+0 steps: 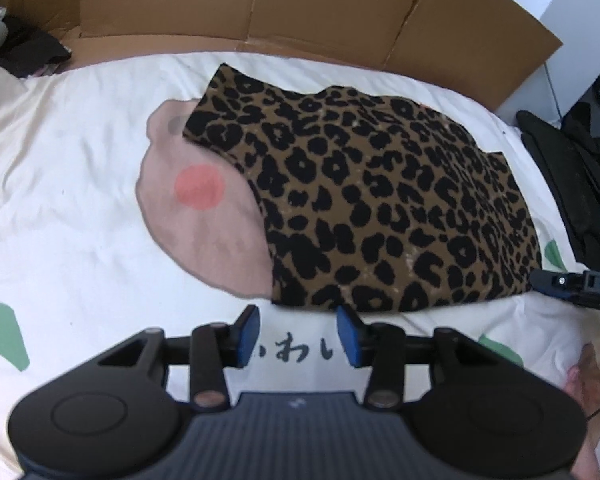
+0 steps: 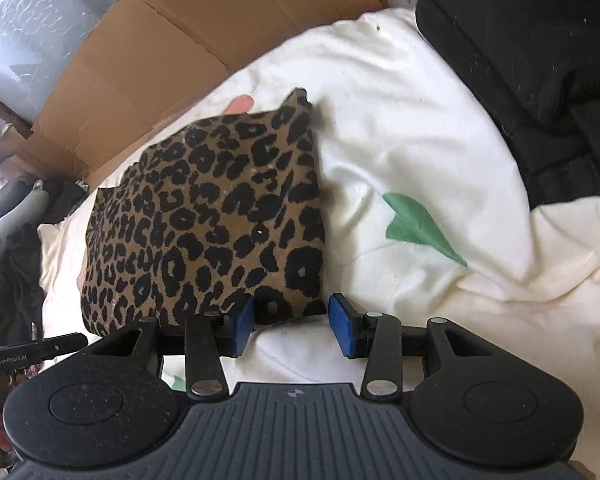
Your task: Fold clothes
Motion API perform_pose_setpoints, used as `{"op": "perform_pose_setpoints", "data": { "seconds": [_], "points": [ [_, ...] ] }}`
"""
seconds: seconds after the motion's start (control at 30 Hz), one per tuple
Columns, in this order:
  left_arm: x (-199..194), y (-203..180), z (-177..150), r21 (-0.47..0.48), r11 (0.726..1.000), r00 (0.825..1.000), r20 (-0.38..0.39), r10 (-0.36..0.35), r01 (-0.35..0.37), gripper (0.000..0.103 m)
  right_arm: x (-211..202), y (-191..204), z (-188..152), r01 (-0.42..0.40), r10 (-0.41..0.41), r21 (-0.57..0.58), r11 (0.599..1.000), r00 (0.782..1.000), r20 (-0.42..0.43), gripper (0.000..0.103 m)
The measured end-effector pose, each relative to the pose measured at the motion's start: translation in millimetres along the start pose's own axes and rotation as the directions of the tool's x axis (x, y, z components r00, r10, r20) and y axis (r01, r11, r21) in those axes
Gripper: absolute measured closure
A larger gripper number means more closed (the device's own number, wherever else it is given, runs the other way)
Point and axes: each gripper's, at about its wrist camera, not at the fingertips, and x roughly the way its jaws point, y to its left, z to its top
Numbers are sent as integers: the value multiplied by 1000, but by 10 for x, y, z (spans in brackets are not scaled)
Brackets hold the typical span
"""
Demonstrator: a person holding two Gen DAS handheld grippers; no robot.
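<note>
White bed sheet w/ cardboard behind. Leopard-print garment lies folded at frame centre. Left gripper spread, just below its edge; right gripper spread at garment's lower right corner.

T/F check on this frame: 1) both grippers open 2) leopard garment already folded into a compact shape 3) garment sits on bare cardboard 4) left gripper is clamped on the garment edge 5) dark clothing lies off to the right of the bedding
1) True. The left gripper and right gripper both have their jaws apart.
2) True. The leopard-print garment lies as a compact, layered shape.
3) False. It lies on the white printed bedding; the cardboard stands behind it.
4) False. Its pads are open just short of the near edge, gripping nothing.
5) True. Dark clothing is piled there.
</note>
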Motion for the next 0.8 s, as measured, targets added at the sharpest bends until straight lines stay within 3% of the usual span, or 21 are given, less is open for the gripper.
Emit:
{"op": "perform_pose_setpoints", "data": {
  "seconds": [0.27,0.67,0.73,0.8],
  "points": [
    [69,52,89,-33,999,1000,22,-8,9,57,-36,-211,7,-60,68,232,971,997,-24,55],
    [203,-2,99,-24,1000,1000,10,-20,20,59,71,-223,68,-109,118,250,962,993,-21,56],
    [209,-12,97,-22,999,1000,12,-27,27,61,46,-211,94,-110,120,240,964,992,-26,68],
    [221,-19,91,-21,999,1000,11,-29,30,63,1,-207,117,-119,128,236,965,991,-24,70]
  ]
}}
